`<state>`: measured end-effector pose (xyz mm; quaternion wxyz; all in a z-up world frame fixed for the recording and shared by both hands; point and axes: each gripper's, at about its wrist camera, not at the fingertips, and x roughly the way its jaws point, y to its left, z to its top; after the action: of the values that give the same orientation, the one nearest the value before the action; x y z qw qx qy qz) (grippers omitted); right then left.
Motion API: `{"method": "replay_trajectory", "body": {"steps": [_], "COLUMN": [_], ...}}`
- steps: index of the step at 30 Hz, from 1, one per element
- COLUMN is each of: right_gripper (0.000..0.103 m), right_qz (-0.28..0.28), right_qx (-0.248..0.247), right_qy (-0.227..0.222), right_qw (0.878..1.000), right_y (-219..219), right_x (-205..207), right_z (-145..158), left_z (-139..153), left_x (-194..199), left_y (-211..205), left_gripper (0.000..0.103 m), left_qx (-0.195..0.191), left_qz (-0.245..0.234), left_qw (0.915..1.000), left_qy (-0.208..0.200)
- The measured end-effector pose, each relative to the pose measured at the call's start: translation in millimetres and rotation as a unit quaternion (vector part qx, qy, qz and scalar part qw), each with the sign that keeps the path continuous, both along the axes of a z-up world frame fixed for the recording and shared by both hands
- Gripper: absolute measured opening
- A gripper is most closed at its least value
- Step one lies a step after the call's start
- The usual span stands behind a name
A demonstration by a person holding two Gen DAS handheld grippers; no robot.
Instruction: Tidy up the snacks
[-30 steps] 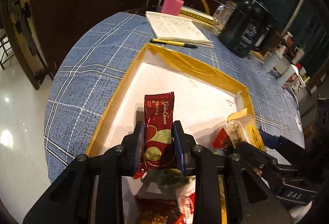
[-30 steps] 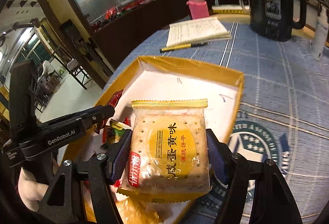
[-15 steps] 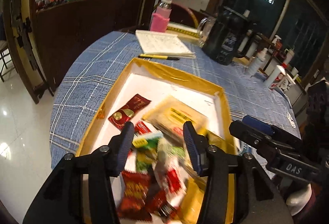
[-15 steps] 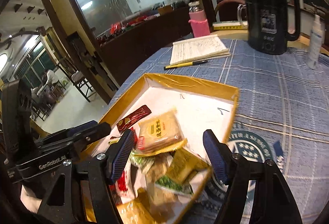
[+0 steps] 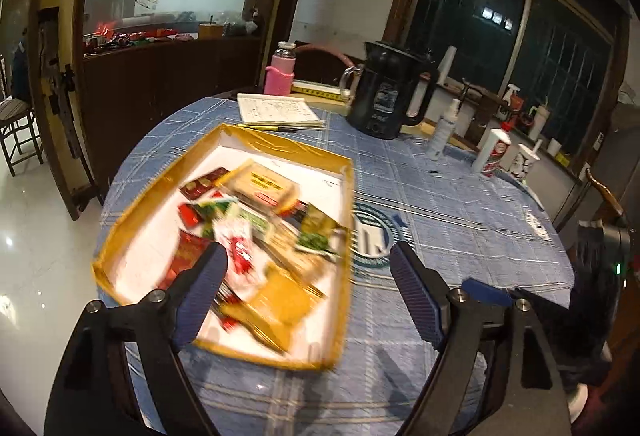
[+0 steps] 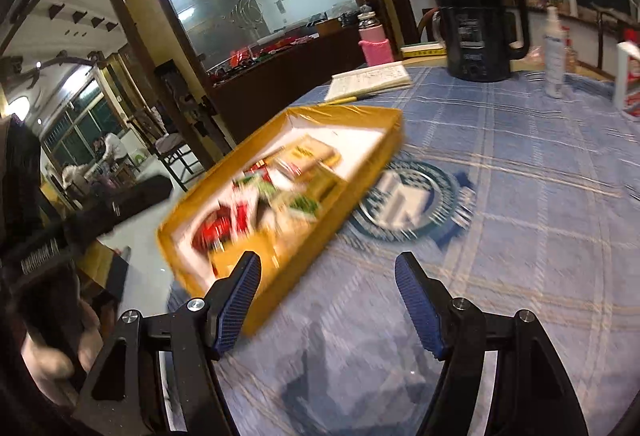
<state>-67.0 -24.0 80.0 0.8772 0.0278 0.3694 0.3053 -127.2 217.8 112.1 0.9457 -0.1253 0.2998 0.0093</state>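
A shallow yellow-rimmed tray [image 5: 280, 147] with a white floor lies on the blue checked tablecloth and holds several snack packets, among them a dark red bar [image 5: 204, 183] and a yellow biscuit pack [image 5: 264, 185]. The tray also shows in the right wrist view [image 6: 384, 152], blurred. My left gripper [image 5: 308, 292] is open and empty, held above the tray's near right corner. My right gripper [image 6: 328, 300] is open and empty, above the cloth to the right of the tray's near end.
A black kettle [image 5: 384, 96], a notebook [image 5: 276, 109] with a yellow pen [image 5: 264, 127], a pink bottle [image 5: 280, 74] and white bottles [image 5: 444, 132] stand at the far side. A round blue emblem [image 6: 408, 196] is printed on the cloth beside the tray.
Both grippers let go of their packets, the red bar and the biscuit pack, which now lie in the tray. Both grippers opened and pulled back and up, away from the tray.
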Motion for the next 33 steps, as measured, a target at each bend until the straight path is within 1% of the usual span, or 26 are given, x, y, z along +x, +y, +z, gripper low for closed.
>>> {"method": "replay_trajectory", "body": {"steps": [3,6,11,15,17,23,28,33], "right_gripper": [0.072,0.072,0.072,0.073,0.073,0.073,0.073,0.073], "right_qz": [-0.02,-0.038,-0.071,-0.084,-0.092,-0.098,-0.097,-0.095], "right_qx": [-0.02,-0.005,0.016,0.004,-0.003,-0.013,-0.029,-0.039], "right_qy": [-0.024,-0.028,-0.042,-0.048,-0.052,-0.047,-0.051,-0.055], "right_qw": [0.999,0.999,0.996,0.995,0.994,0.994,0.994,0.993], "right_y": [-25,-44,-55,-54,-53,-48,-40,-33], "right_x": [-29,-51,-75,-85,-89,-100,-107,-107], "right_z": [-7,-12,-11,-11,-12,-18,-19,-20], "left_z": [-4,-10,-19,-22,-23,-30,-33,-36], "left_x": [-16,-27,-38,-50,-56,-61,-63,-62], "left_y": [-16,-36,-64,-75,-79,-79,-78,-71], "left_gripper": [0.084,0.084,0.084,0.084,0.084,0.084,0.084,0.084], "left_qx": [0.0,0.01,0.046,0.072,0.084,0.091,0.1,0.099], "left_qz": [0.012,0.021,0.029,0.029,0.03,0.029,0.034,0.037], "left_qw": [0.9999,0.9996,0.9985,0.997,0.9959,0.9952,0.9942,0.9942], "left_qy": [-0.01,-0.015,0.005,0.009,0.01,0.024,0.022,0.022]}}
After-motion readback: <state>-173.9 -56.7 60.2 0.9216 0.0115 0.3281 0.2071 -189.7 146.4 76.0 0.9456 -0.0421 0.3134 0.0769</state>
